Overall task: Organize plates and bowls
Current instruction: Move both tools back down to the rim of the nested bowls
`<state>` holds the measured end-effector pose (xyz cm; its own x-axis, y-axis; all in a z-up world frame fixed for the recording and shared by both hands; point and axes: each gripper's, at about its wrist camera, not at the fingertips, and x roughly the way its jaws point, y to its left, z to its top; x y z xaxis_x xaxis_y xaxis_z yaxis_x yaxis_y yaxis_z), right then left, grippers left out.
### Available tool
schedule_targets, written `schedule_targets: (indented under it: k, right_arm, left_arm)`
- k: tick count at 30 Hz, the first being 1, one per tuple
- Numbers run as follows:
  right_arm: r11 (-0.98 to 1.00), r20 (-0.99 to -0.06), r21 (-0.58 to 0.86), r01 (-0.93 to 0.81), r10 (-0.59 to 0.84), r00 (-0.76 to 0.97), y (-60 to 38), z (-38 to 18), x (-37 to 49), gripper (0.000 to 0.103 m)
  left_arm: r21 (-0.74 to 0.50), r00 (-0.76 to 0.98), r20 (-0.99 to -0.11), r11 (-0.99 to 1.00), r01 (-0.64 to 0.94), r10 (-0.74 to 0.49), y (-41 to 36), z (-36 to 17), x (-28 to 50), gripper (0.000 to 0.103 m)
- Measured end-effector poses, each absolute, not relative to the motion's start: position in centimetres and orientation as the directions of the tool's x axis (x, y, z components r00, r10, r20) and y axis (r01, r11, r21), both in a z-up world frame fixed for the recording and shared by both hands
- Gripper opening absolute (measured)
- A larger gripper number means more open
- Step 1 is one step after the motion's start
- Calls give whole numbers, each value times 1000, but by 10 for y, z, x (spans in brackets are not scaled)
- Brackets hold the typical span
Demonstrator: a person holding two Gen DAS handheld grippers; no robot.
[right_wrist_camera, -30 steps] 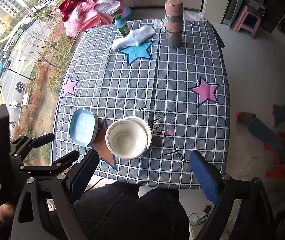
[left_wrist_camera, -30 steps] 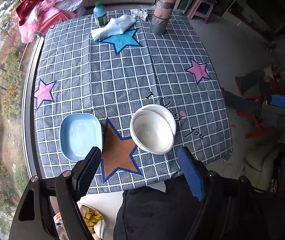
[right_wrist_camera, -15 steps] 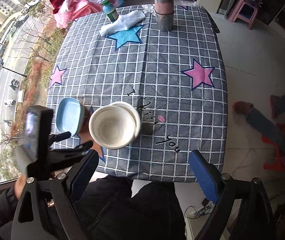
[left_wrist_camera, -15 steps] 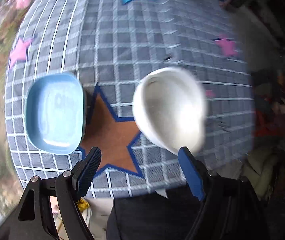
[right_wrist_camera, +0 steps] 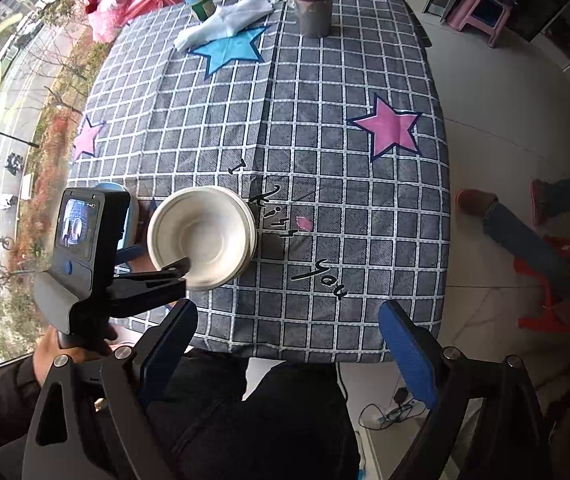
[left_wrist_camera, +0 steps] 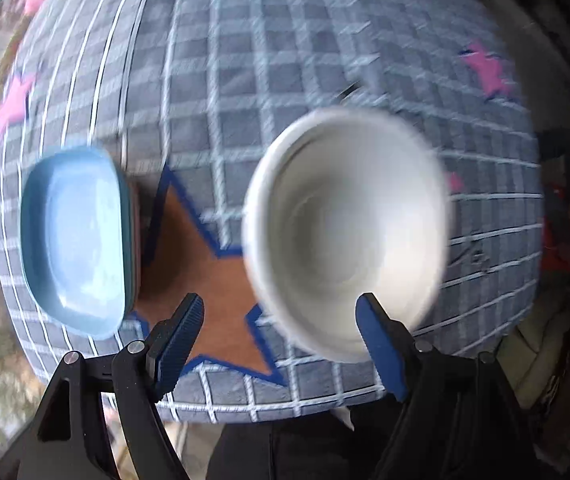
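A blue plate (left_wrist_camera: 75,240) is sitting at nine o'clock on the table (left_wrist_camera: 245,80). The left gripper (left_wrist_camera: 281,336) is hanging spread and empty at six o'clock, straddling the near rim of the white bowls (left_wrist_camera: 345,232). The right gripper (right_wrist_camera: 289,340) is hovering spread and empty above the table's near edge.

Beyond the fingers stretches a table (right_wrist_camera: 365,184) draped in a grey checked cloth (right_wrist_camera: 325,128) with blue, pink and brown stars. To the left of the left finger a large window (right_wrist_camera: 1,92) lets in daylight and looks down on a street with trees. Right of the right finger lies a pale tiled floor (right_wrist_camera: 497,92); far beyond it stands a pink stool (right_wrist_camera: 481,12).
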<state>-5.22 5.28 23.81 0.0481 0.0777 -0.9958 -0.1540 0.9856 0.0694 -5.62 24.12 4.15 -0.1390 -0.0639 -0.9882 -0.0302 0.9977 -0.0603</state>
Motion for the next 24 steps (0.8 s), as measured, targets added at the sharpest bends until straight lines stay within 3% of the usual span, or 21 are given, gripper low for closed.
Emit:
schedule_targets:
  k: [7,10,17,24]
  right_arm:
    - [982,-997,71,-175,74,11,58,226,-57,93]
    - [985,-998,55,-165,59,16,50,227,-57,93]
    - [985,-996,94,-146,95,-2,42,204,-47,93]
    - [984,-994,107,-144,100,-53,42,188,-52,93]
  left_arm:
    - [-138,-152,-977,987,-80,-149,233,4,-47,82]
    - [-174,-128,-975,983,-60,-181,216,11,-44,82]
    - [-125,-102,-986,991,-44,-129,210,27,-41,82]
    - [-216,-39,-973,960,-181,-226,254,67,-58,83]
